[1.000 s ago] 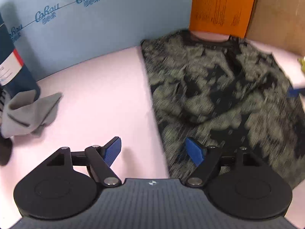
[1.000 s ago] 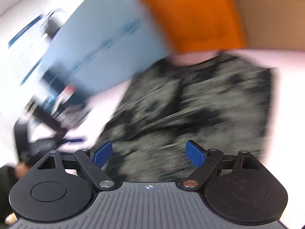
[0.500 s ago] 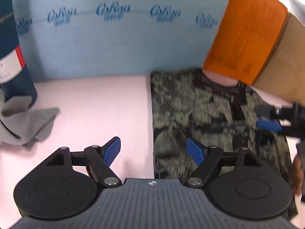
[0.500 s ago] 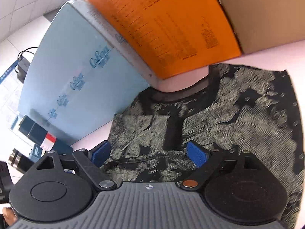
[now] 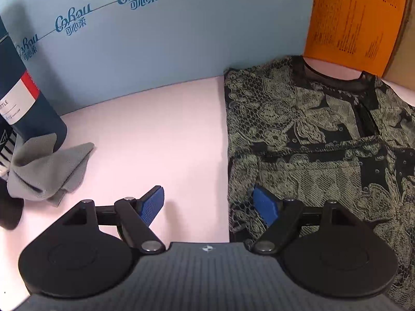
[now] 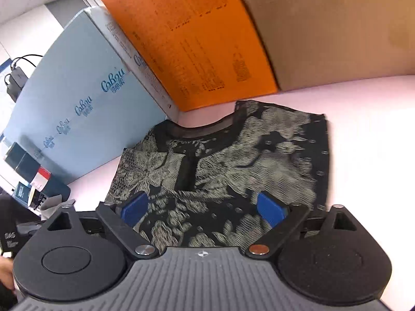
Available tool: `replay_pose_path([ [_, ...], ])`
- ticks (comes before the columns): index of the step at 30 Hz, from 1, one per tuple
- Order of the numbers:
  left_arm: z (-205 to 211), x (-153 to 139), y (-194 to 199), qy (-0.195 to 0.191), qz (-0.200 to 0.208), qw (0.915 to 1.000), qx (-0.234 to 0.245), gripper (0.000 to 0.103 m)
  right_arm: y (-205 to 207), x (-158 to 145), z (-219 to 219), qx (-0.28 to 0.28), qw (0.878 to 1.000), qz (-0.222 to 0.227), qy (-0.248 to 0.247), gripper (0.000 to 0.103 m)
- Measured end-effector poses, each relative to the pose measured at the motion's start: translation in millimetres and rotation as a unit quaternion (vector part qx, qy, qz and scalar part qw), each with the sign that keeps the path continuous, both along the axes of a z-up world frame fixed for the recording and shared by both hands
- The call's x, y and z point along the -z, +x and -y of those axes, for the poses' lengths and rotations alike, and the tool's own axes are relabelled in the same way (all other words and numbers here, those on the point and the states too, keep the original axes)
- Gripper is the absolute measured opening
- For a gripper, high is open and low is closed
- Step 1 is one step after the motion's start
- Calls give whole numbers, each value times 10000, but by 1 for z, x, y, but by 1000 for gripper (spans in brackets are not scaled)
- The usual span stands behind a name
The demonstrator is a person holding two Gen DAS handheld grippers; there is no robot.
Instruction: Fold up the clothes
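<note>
A black top with a pale olive lace-flower pattern (image 5: pixel 319 140) is laid flat on the pink tabletop (image 5: pixel 155 134), its round neckline turned toward the boxes at the back, and it is seen folded narrow, with both long side edges straight and a cloth edge running across its upper half. In the left wrist view the left gripper (image 5: pixel 208 203) is held with its blue-padded fingers wide apart and with nothing between them; it straddles the garment's left side edge near the lower part, so that one blue pad (image 5: pixel 153 204) is seen over bare pink table and the other over the patterned cloth. Whether either pad touches what lies under it cannot be told. In the right wrist view the right gripper (image 6: pixel 202 208) is likewise spread open and empty, and both of its blue pads (image 6: pixel 269 210) are seen over the lower middle of the top (image 6: pixel 233 160); contact with the cloth cannot be judged there either. Behind the garment a light blue carton printed with a repeated logo (image 5: pixel 155 39) is stood along the back of the table, with an orange box (image 6: pixel 197 44) leaning next to it and a brown cardboard box (image 6: pixel 337 31) just beside that. At the far left of the table a crumpled grey cloth (image 5: pixel 49 168) is seen lying against a dark blue cylinder with a white and red label (image 5: pixel 23 98), well apart from the top.
</note>
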State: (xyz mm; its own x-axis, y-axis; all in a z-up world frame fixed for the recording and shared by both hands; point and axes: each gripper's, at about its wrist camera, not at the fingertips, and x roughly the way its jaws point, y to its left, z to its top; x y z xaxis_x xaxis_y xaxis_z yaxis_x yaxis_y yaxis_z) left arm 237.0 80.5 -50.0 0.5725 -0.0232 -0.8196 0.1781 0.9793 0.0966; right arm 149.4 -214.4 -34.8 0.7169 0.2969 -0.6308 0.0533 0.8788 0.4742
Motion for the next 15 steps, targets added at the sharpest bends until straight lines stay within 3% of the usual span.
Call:
replay_pose_path([
  [6,0,-4,-18,14,-187,9998,37,75,-35,3,19,21,9994,-289,-163,94],
  [15,-36,-10,-98,-210,-326,9966,726,81,-106,26,40,-55,9953,-783,569,95],
])
